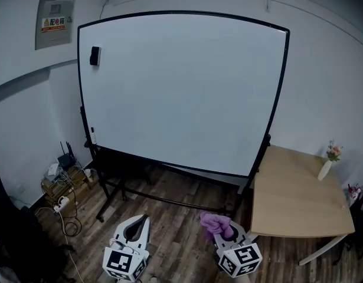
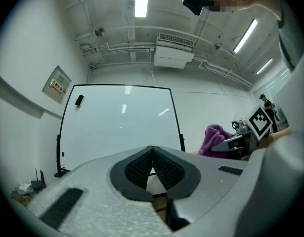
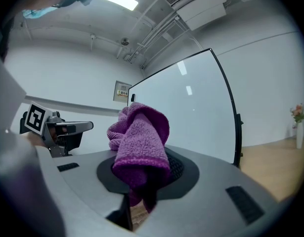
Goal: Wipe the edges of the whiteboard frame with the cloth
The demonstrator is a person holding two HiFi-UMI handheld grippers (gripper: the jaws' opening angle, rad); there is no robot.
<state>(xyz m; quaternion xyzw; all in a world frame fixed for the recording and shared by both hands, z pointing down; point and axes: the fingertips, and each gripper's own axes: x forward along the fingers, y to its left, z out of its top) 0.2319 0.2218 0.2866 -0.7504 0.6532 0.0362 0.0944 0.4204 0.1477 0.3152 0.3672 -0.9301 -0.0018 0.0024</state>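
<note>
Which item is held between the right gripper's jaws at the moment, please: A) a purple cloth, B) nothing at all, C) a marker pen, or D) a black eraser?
A: the right gripper view shows the purple cloth pinched in the jaws of the right gripper, bunched up above them.

From well back, the head camera is looking forward and down at the whole whiteboard [image 1: 181, 93], with the left gripper [image 1: 140, 221] and right gripper [image 1: 225, 232] at its lower edge. The left gripper's camera is sitting close behind its jaws and tilting up along them: whiteboard beyond the jaws, ceiling [image 2: 142, 33] above, right gripper off to their right. The right gripper's camera is peering past the cloth [image 3: 139, 142] between its jaws, whiteboard beyond, left gripper to their left. All three are sharing the whiteboard.
</note>
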